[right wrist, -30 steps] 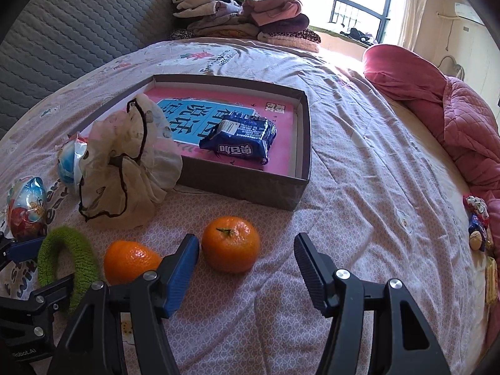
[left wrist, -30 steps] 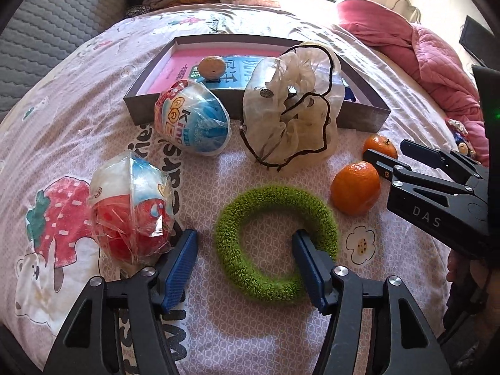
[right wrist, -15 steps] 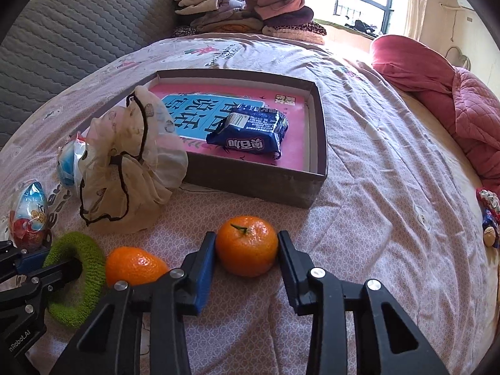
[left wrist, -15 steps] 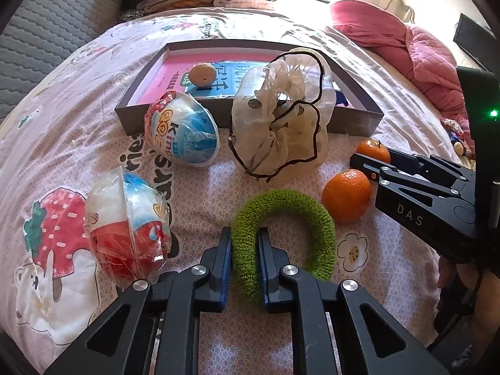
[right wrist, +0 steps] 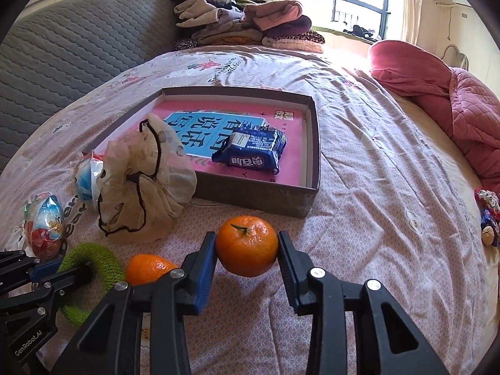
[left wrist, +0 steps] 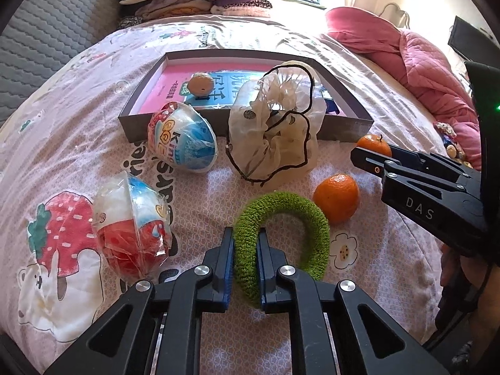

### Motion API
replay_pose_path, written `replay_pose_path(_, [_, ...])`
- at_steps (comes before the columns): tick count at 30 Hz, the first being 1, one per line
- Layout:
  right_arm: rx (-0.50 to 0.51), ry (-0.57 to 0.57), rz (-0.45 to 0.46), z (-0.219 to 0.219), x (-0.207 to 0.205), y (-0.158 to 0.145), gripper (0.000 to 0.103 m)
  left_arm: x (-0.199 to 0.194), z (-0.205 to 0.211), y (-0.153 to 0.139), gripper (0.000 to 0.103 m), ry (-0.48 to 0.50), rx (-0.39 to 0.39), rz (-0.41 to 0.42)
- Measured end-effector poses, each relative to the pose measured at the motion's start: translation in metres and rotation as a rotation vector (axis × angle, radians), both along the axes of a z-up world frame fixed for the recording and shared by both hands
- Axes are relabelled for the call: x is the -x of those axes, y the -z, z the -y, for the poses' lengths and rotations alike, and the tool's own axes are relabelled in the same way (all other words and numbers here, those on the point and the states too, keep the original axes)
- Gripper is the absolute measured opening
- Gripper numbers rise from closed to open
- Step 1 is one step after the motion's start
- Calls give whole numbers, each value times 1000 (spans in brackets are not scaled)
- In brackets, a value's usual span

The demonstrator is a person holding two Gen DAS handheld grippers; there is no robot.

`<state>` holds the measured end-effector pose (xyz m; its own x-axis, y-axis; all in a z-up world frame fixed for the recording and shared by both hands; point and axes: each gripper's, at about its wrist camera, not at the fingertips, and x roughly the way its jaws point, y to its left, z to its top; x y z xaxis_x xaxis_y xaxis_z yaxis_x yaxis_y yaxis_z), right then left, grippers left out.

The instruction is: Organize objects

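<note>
Your left gripper [left wrist: 245, 262] has its jaws clamped narrow on the near-left arc of the green terry scrunchie [left wrist: 282, 234], which lies on the bed [right wrist: 375, 218]. Your right gripper [right wrist: 247, 257] grips the stemmed mandarin [right wrist: 247, 245] between both pads, just before the grey tray's [right wrist: 312, 187] near corner. A second mandarin [right wrist: 148, 268] sits beside its left jaw.

A second ago both sets of jaws stood wide, straddling the scrunchie and the mandarin; they have since closed onto them.

The tray holds a pink-and-blue printed sheet [right wrist: 212, 128], a blue snack packet [right wrist: 251, 150] and a small round tan thing [left wrist: 201, 84], perhaps a biscuit. A sheer cream scrunchie [left wrist: 275, 131] and two wrapped toy eggs [left wrist: 182, 137] [left wrist: 132, 228] lie outside it.
</note>
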<state>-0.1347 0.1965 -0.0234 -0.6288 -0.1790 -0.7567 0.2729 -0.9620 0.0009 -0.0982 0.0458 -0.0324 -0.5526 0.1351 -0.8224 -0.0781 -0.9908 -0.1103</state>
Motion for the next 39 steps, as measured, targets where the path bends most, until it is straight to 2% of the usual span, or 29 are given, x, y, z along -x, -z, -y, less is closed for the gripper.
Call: replay_pose_path(39, [89, -78, -121, 5, -52, -45, 39, -35, 12, -58, 12, -50, -1, -164])
